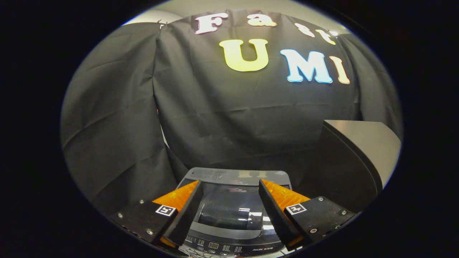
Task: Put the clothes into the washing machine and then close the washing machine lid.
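Observation:
The washing machine [235,175] stands below and just ahead of my fingers, seen from above. Its dark glass lid [231,209] lies flat and closed over the tub, reflecting the room lights. The control panel [222,246] with small buttons runs along the machine's near edge, under my fingers. My gripper [229,184] hovers above the lid, open, with nothing between its fingers. I see no clothes from here.
A dark table or cabinet with a grey top [362,143] stands close to the right of the machine, higher than its lid. Black cloth walls hang behind and to the left of the machine.

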A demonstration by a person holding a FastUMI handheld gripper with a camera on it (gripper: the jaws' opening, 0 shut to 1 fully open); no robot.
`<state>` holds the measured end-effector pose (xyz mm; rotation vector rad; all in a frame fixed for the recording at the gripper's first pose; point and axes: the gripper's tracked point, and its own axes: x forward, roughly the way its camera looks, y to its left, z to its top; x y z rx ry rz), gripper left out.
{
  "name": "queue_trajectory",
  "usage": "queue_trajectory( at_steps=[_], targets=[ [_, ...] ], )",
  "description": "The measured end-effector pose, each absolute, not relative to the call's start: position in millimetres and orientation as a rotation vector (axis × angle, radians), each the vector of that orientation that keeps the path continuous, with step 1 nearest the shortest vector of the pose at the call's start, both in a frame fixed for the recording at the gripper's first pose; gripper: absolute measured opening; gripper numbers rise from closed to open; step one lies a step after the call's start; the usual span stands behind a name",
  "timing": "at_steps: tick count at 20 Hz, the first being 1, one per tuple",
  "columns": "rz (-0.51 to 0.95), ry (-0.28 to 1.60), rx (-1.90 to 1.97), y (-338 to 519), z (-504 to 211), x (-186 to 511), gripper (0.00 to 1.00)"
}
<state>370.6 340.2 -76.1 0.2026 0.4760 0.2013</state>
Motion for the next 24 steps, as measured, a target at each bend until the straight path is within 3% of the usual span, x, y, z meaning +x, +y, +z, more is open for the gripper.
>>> queue_trajectory(
  at_steps=[8,16,24],
  targets=[
    [0.221,0.359,0.194,254.1,-35.5,338.5,0.96],
    [0.255,0.274,0.149,185.3,-30.9,253.3,0.95],
    [0.187,0.288,0.188,111.2,-50.7,161.7,0.95]
  ],
)
